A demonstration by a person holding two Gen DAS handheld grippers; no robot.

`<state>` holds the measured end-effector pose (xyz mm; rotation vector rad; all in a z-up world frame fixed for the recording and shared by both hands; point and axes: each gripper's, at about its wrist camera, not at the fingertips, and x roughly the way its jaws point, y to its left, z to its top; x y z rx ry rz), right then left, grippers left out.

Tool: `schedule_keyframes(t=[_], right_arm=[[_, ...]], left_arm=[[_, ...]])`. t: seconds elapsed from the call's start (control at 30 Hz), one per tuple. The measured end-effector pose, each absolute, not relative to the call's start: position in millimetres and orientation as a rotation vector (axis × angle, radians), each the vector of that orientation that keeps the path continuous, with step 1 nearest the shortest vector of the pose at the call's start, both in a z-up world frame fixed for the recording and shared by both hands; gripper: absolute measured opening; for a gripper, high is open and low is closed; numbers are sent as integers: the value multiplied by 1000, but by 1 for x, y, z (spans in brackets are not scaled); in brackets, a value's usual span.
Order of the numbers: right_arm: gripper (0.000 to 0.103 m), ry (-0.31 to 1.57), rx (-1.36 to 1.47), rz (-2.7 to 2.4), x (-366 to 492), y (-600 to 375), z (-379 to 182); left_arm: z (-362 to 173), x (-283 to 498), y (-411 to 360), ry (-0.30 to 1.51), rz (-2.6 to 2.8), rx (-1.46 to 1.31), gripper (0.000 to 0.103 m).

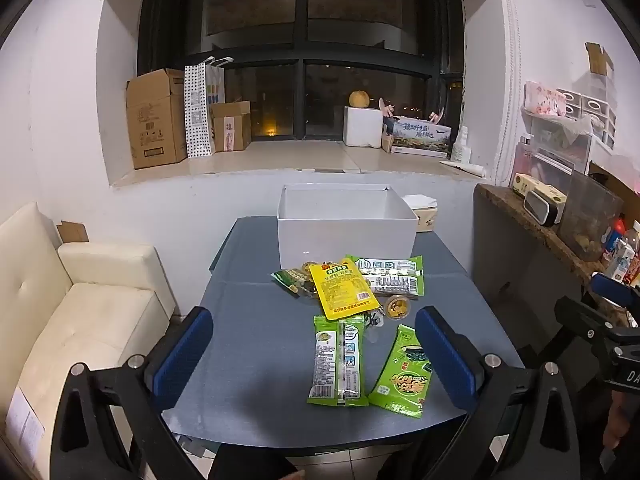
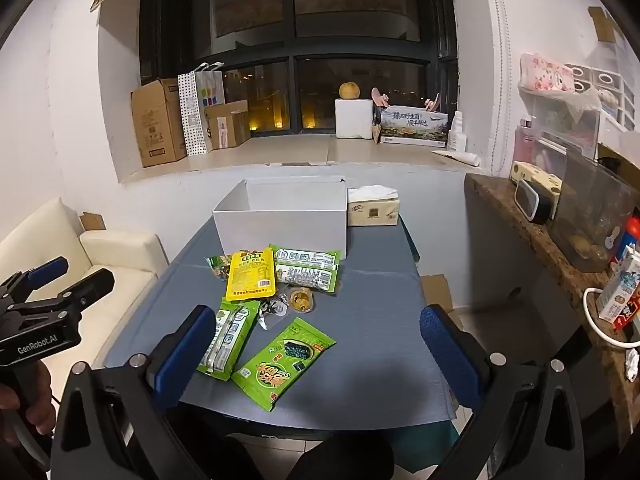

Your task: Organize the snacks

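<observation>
Right wrist: tissue pack (image 2: 373, 210) beside white box (image 2: 280, 228).

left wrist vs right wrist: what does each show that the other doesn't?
Left wrist only: the right gripper at its right edge; the tissue pack is mostly hidden behind the white box.
Right wrist only: the left gripper at its left edge, the tissue pack in full, a white cable.
Both: the box looks empty, the yellow packet, green packets, blue table, both grippers open, holding nothing.
</observation>
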<state>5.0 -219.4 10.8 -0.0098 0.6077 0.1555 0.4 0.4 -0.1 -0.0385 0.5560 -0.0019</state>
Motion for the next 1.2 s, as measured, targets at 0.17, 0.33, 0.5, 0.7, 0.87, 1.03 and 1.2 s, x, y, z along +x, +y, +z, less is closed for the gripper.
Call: schedule_keyframes(t=[0.17, 0.33, 0.5, 0.7, 0.87, 1.03, 1.2], right_arm=[[103, 613, -8, 155, 5, -219, 11], [103, 609, -5, 158, 6, -219, 10], [103, 609, -6, 159, 4, -218, 11], [103, 608, -5, 161, 4, -221, 12], [103, 606, -6, 158, 4, -220, 13], [103, 606, -6, 155, 4, -219, 11], [103, 606, -6, 157, 4, -220, 12]], left_arm=[[0, 2, -1, 560, -11, -40, 103], [2, -1, 0, 554, 1, -30, 103], [4, -4, 1, 554, -6, -39, 103], [3, -2, -1, 560, 2, -30, 103], [1, -1, -2, 562, -1, -28, 103], [1, -1, -2, 562, -2, -27, 103], [1, -1, -2, 561, -1, -27, 103]])
